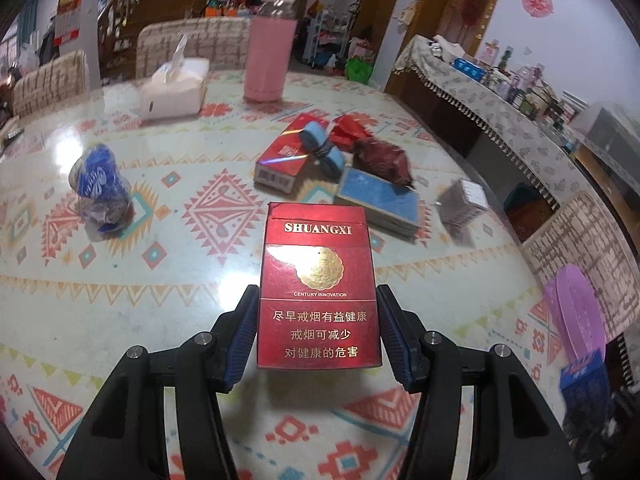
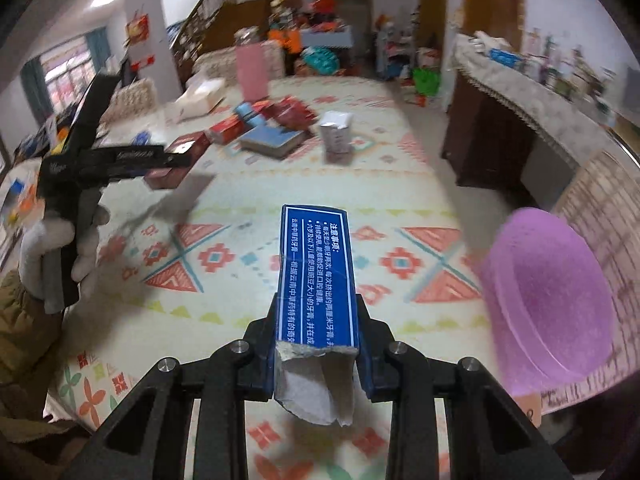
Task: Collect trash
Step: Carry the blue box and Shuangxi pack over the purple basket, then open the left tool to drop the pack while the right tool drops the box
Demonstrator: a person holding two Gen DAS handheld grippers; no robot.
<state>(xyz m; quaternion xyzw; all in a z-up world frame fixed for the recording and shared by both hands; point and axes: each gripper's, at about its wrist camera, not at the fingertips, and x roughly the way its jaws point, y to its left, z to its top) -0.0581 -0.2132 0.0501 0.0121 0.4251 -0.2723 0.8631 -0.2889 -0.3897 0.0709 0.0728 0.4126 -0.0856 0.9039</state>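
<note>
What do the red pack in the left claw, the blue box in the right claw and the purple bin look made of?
Red cigarette pack: glossy coated card, by its sheen. Blue toothpaste box: thin cardboard, grey where the end is torn. Purple bin: probably matte moulded plastic.

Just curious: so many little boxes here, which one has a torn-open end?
The blue box in the right gripper: its near end is ragged, showing grey card. The others look intact.
</note>
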